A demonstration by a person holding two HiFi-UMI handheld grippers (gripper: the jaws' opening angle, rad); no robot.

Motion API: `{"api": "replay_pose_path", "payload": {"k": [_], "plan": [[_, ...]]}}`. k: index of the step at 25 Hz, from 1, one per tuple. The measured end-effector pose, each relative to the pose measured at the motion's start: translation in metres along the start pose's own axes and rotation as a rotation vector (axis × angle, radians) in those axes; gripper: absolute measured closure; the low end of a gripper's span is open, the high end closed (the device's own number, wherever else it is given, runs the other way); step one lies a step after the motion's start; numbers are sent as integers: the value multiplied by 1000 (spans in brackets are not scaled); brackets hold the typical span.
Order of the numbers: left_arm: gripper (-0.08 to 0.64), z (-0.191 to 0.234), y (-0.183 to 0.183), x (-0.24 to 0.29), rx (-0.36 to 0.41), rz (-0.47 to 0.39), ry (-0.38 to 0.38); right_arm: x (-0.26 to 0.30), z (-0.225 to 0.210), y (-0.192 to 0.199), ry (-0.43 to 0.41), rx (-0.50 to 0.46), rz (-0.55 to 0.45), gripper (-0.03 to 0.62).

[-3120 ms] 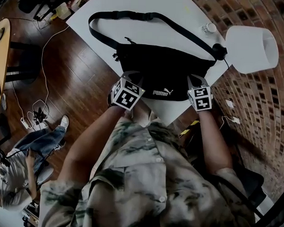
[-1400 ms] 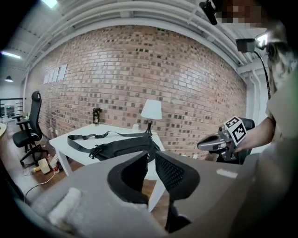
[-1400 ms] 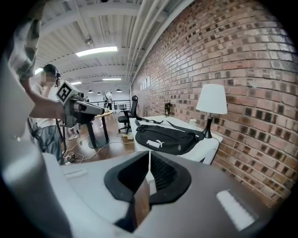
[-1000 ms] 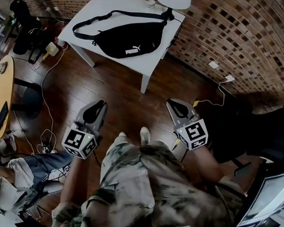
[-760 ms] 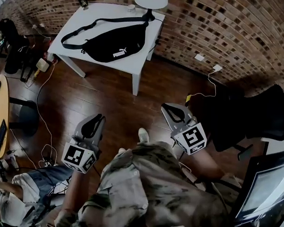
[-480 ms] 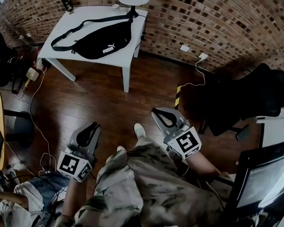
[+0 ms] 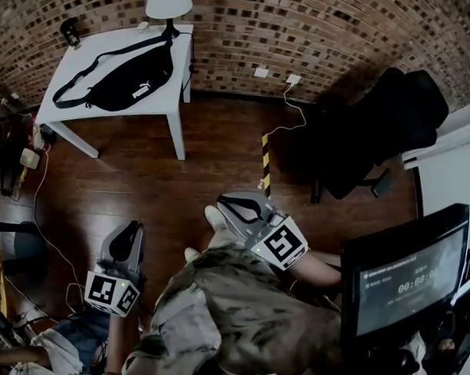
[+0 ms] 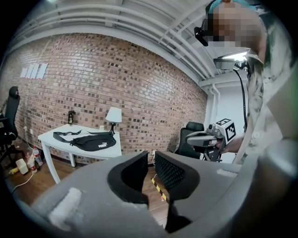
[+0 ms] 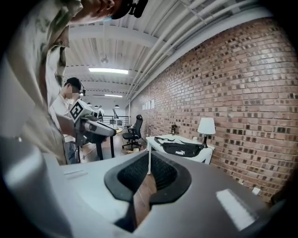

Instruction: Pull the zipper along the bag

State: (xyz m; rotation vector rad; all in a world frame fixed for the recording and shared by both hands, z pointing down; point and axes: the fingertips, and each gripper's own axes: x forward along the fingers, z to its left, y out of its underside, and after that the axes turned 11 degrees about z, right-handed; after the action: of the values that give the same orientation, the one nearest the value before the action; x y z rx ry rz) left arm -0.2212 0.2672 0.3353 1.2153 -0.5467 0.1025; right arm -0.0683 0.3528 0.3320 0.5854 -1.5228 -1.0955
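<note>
1. Head view, left side: a white table [image 7: 94, 43] stands against the brick wall [image 7: 302, 24], and the black bag [image 7: 119, 83] lies flat on it with its strap looped toward the table's left end
2. A white lamp [image 7: 167, 2] stands at the table's far right corner, just beyond the bag
3. Both grippers are held over the wood floor [image 7: 143, 180], well apart from the table and the bag
4. Left gripper [image 7: 128, 231]: low in the head view, near the person's camouflage shirt [image 7: 238, 314], with its marker cube toward the person
5. Left gripper view: the left gripper [image 8: 150, 160] has its jaws a narrow gap apart with nothing between them. Floor shows through the gap. The bag [image 8: 91, 141] is seen far off on the table [image 8: 49, 135], and the lamp [image 8: 111, 115] behind it
6. Right gripper [image 7: 233, 206]: near the centre of the head view, jaws pointing left
7. Right gripper view: the right gripper [image 9: 148, 163] has its jaws only slightly parted and holds nothing. Floor shows in the slit. The bag [image 9: 179, 148] rests on the distant table [image 9: 156, 139] beside the lamp [image 9: 206, 125]
8. Head view, right side: a black chair [image 7: 376, 126] stands near the wall, and a monitor [image 7: 401, 277] sits at the lower right
</note>
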Motion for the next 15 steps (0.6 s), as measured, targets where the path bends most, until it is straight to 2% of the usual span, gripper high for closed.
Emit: {"api": "replay_pose_path", "payload": {"k": [15], "plan": [[508, -16, 16, -7, 11, -6, 22, -17, 20, -3, 8, -11, -4, 580]]}}
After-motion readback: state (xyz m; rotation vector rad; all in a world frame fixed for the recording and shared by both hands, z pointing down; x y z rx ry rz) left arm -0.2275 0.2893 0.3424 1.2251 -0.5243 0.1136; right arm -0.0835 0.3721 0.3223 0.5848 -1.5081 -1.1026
